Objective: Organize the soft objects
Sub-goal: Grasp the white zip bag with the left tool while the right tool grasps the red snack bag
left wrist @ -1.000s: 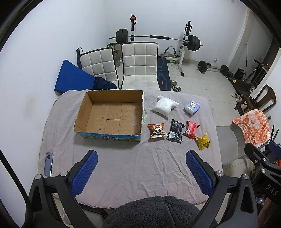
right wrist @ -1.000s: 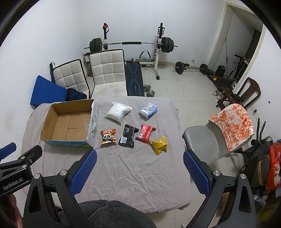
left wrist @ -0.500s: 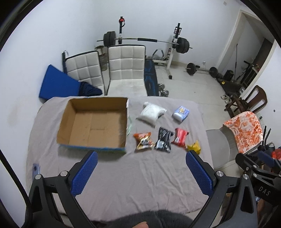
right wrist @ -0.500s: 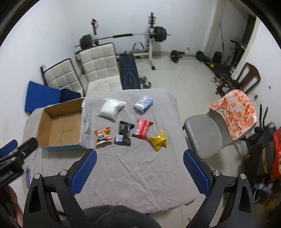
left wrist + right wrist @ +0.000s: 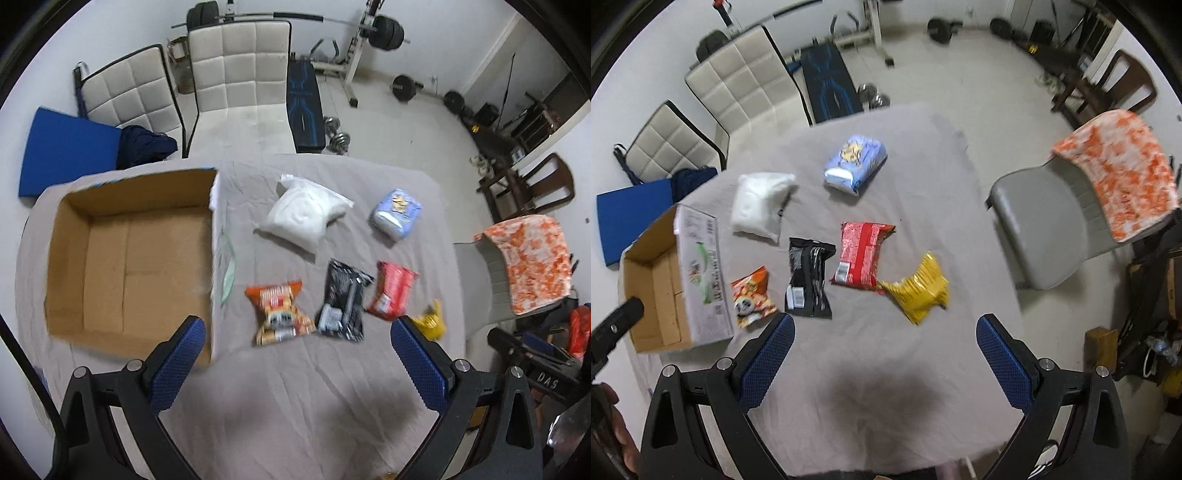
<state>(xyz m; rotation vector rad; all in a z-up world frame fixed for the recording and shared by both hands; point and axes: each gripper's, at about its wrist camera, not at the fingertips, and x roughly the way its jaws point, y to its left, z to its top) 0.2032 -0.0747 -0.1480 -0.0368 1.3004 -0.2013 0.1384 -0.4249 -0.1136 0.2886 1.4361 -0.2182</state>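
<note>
Several soft packs lie on the grey-clothed table (image 5: 280, 387): a white bag (image 5: 304, 214) (image 5: 759, 206), a light blue pack (image 5: 396, 214) (image 5: 855, 162), an orange panda snack (image 5: 279, 312) (image 5: 751, 297), a black pack (image 5: 343, 301) (image 5: 809, 282), a red pack (image 5: 391, 290) (image 5: 860, 254) and a yellow pack (image 5: 430, 321) (image 5: 918, 290). An open empty cardboard box (image 5: 125, 258) (image 5: 670, 288) stands at the left. My left gripper (image 5: 299, 362) is open above the near table, before the orange snack. My right gripper (image 5: 884, 358) is open, before the yellow pack.
Two white padded chairs (image 5: 236, 85) stand behind the table, with a blue mat (image 5: 62, 151) at the far left. A grey chair with an orange-patterned cloth (image 5: 1123, 173) stands at the right. Weights and a barbell rack (image 5: 362, 44) fill the floor behind.
Both grippers have moved forward and down toward the table; the packs and box look larger and closer. Both stay open and empty. Nothing on the table has moved.
</note>
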